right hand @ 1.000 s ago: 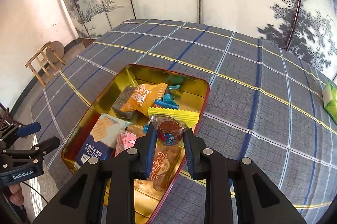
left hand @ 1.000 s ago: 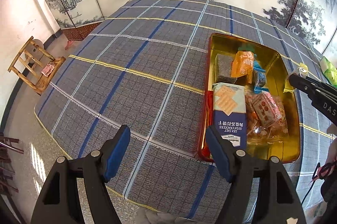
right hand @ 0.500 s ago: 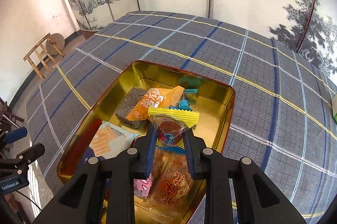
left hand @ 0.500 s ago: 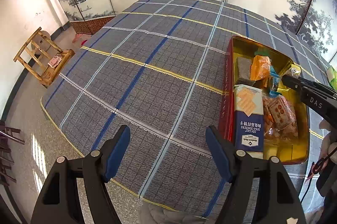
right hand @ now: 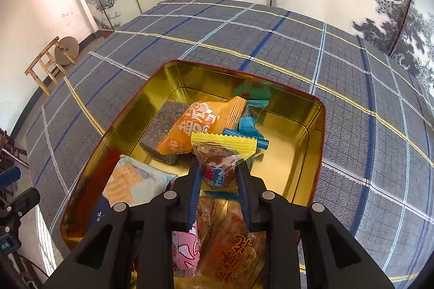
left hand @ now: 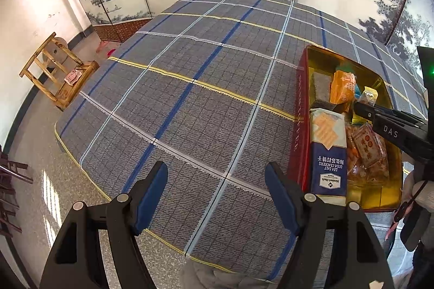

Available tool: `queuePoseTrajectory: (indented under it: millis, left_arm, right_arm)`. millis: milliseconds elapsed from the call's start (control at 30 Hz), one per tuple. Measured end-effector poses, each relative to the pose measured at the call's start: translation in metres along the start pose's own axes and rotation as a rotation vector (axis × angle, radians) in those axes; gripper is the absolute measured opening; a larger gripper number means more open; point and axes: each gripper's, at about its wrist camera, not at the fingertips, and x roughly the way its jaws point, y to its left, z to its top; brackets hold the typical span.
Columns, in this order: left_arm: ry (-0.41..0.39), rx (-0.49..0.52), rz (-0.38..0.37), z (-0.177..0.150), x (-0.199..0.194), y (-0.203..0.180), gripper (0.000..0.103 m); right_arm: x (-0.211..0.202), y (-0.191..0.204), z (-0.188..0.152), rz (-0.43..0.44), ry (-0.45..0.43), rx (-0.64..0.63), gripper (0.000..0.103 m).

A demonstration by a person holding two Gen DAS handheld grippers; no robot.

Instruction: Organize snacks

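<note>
Your right gripper is over the gold-lined red metal tin, its jaws starting to open, pads still pressing the clear-wrapped brown cake with the yellow crimped edge above the tin's snacks. Your left gripper hangs released beside the tin, over the grey plaid tablecloth.

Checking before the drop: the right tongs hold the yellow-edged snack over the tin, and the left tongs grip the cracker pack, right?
Not quite. In the left wrist view the left tongs stand open over the plaid cloth, gripping nothing; the cracker pack lies in the tin. The rest holds.
</note>
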Motion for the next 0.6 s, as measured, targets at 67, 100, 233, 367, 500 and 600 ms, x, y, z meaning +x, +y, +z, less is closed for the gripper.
queuePoseTrajectory:
  millis: [67,100,233,367,500,600]
  left_arm:
    - [0.002,0.005,0.001,0.0,0.001,-0.001,0.071]
    - [0.005,0.008,0.002,0.0,0.002,-0.002,0.071]
    - [0.01,0.016,0.002,-0.002,0.005,-0.006,0.071]
    - [0.012,0.028,-0.001,-0.003,0.004,-0.012,0.071]
    - [0.006,0.046,-0.003,-0.004,0.001,-0.018,0.071]
    - [0.003,0.054,-0.005,-0.005,-0.002,-0.022,0.071]
  right_arm:
    - [0.002,-0.001,0.0,0.007,0.008,0.009,0.038]
    - [0.002,0.0,-0.001,0.003,0.006,0.008,0.049]
    - [-0.004,0.0,-0.002,-0.003,-0.02,0.008,0.069]
    - [-0.014,0.001,-0.003,0.004,-0.052,0.013,0.082]
    - [-0.03,0.005,-0.006,0.011,-0.087,0.01,0.087]
    - [-0.048,0.007,-0.01,0.022,-0.13,0.014,0.09]
